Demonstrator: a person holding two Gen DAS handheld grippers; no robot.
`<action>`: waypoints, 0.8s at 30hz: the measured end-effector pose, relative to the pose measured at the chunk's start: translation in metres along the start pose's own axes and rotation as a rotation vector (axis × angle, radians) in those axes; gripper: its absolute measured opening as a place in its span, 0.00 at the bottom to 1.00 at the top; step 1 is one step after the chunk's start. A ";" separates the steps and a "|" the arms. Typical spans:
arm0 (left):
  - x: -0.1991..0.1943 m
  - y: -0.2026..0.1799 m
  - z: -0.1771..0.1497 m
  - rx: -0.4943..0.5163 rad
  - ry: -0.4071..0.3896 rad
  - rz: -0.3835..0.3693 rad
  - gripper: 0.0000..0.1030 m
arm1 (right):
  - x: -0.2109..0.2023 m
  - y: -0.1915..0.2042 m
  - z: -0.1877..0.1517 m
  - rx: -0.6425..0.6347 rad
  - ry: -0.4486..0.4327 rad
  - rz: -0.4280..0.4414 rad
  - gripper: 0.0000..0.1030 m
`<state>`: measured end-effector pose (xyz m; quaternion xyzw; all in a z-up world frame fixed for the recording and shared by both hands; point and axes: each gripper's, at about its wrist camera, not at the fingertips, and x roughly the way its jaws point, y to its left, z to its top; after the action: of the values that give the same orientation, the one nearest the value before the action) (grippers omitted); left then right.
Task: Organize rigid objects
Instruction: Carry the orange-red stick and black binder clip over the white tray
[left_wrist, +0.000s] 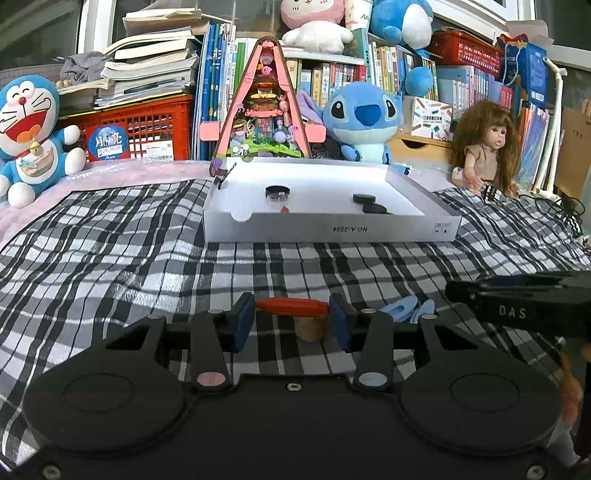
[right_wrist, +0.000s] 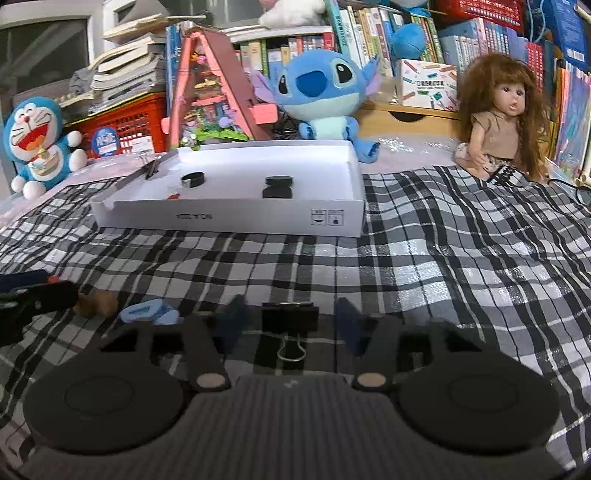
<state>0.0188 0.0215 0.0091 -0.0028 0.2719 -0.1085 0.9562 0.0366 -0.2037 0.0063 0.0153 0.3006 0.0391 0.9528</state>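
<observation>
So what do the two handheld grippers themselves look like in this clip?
Both are matte black plastic. The left gripper has two round discs on its body, silvery pivot caps, visible screws and dark blue pads. The right gripper looks the same, with a ribbed centre panel; seen from the left camera, its side bears white "DAS" lettering.

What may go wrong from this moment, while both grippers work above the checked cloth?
The left fingers hold the red piece only by its two ends; it may pivot or slip before reaching the white box.
The right fingers stand beside the black binder clip without touching it; closing off-centre might push it across the wrinkled cloth.
</observation>
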 end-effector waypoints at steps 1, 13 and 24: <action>0.001 0.000 0.002 -0.002 -0.004 0.002 0.40 | -0.001 0.000 0.000 -0.004 -0.001 0.004 0.39; 0.016 0.006 0.045 -0.013 -0.041 0.015 0.40 | -0.004 -0.001 0.022 0.018 -0.010 0.034 0.36; 0.065 0.009 0.114 -0.041 -0.037 0.007 0.40 | 0.025 -0.010 0.086 0.123 -0.007 0.045 0.36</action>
<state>0.1341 0.0107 0.0719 -0.0236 0.2564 -0.0997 0.9611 0.1073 -0.2119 0.0621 0.0809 0.2987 0.0418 0.9500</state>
